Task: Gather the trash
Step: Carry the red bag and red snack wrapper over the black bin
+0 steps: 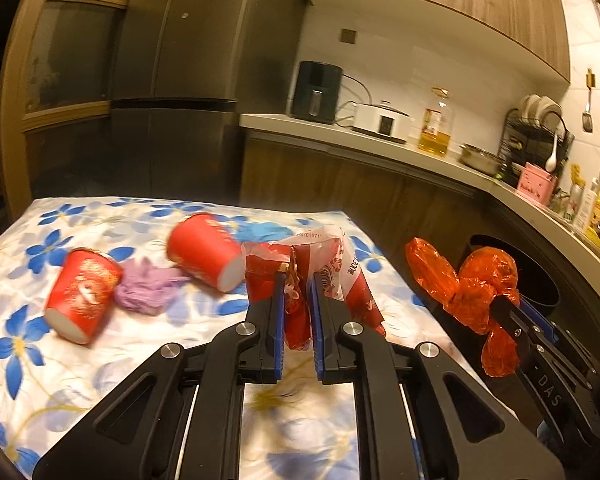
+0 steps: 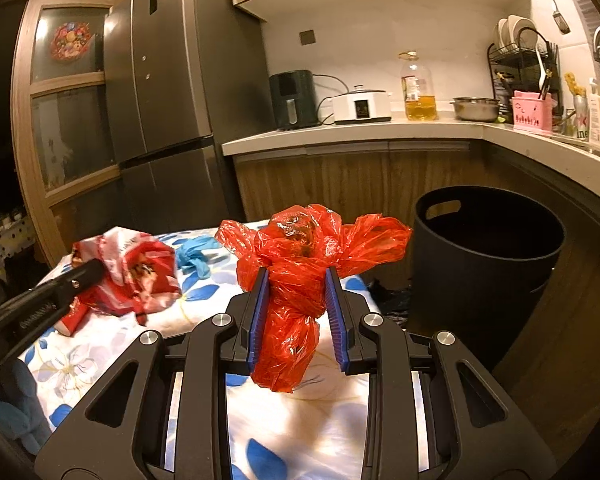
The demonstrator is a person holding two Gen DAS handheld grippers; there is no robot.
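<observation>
The left gripper [image 1: 296, 312] pinches a red wrapper [image 1: 320, 268] at centre frame; the right gripper [image 2: 296, 316] clamps a knotted orange bag [image 2: 300, 280], both probably for the black bin [image 2: 488, 264] at right.

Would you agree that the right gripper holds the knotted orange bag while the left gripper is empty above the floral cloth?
Not quite: the left gripper is not empty. The left wrist view shows it shut on a red-and-white wrapper. The right gripper does hold the orange bag, above the floral cloth.
</observation>
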